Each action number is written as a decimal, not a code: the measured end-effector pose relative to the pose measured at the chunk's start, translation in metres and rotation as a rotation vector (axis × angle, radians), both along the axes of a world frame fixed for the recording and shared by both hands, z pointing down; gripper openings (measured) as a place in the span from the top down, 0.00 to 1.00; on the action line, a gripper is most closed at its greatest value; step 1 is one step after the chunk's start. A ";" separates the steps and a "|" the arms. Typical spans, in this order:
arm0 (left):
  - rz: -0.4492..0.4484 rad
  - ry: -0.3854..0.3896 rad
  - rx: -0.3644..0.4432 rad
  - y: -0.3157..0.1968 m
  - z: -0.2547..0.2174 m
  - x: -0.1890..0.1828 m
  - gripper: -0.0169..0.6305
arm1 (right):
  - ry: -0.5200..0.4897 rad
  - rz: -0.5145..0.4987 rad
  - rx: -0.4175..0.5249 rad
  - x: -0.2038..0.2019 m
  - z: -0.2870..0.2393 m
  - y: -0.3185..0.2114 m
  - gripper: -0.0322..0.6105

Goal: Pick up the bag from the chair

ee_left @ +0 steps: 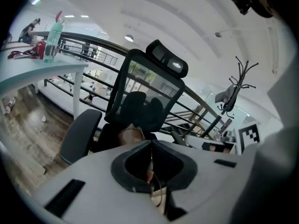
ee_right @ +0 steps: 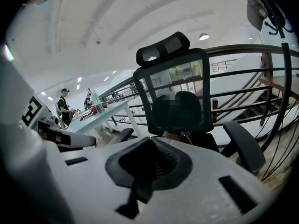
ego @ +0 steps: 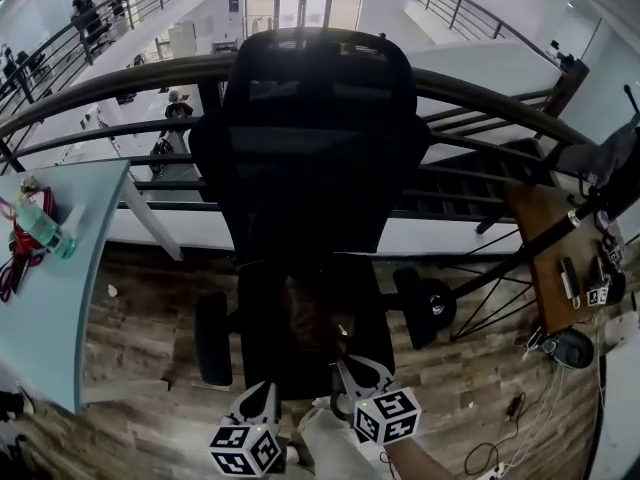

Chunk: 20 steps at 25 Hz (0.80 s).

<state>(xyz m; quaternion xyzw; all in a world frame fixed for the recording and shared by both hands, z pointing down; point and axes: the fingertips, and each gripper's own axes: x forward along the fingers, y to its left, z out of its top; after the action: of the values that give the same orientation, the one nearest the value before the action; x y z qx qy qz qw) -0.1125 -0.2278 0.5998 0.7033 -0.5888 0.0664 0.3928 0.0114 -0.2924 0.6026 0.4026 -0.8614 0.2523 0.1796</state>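
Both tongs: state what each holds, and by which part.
Nothing is held. The left tongs and right tongs are shut and empty, short of the brown bag on the chair.

- Left gripper [ee_left: 150,142]: jaw tips meeting, foreground.
- Chair [ee_left: 149,90]: black mesh back with headrest, facing the camera.
- Bag [ee_left: 131,135]: brown, on the seat, just beyond the jaw tips.
- Table [ee_left: 42,71]: upper left, bearing an upright bottle [ee_left: 53,41].
- Railing [ee_left: 100,41]: behind the chair.

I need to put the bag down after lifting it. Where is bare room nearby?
The pale table is bare along its near stretch, this side of the bottle and red clutter. The wooden desk at right is bare at its far end, crowded with gadgets nearer. The bag fills the chair seat.
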 end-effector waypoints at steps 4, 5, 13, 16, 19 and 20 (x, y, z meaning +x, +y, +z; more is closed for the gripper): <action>-0.015 -0.002 -0.034 -0.012 0.026 0.000 0.97 | 0.015 -0.024 -0.043 0.003 0.040 -0.014 0.95; -0.018 -0.003 -0.043 -0.015 0.032 -0.001 0.97 | 0.022 -0.030 -0.050 0.003 0.050 -0.017 0.95; -0.033 0.004 -0.085 -0.032 0.076 -0.009 0.97 | 0.098 -0.087 -0.149 -0.001 0.142 -0.025 0.71; -0.033 0.010 -0.090 -0.039 0.086 -0.007 0.97 | 0.150 -0.115 -0.174 -0.001 0.175 -0.025 0.65; -0.027 0.012 -0.096 -0.045 0.096 -0.004 0.97 | 0.194 -0.130 -0.195 0.002 0.204 -0.028 0.64; -0.026 0.013 -0.098 -0.047 0.099 -0.003 0.97 | 0.207 -0.130 -0.204 0.003 0.213 -0.029 0.63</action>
<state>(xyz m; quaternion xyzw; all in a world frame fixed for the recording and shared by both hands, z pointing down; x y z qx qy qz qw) -0.1153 -0.2746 0.6988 0.6761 -0.5912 0.0855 0.4314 0.0143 -0.3214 0.8156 0.3495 -0.8324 0.2836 0.3234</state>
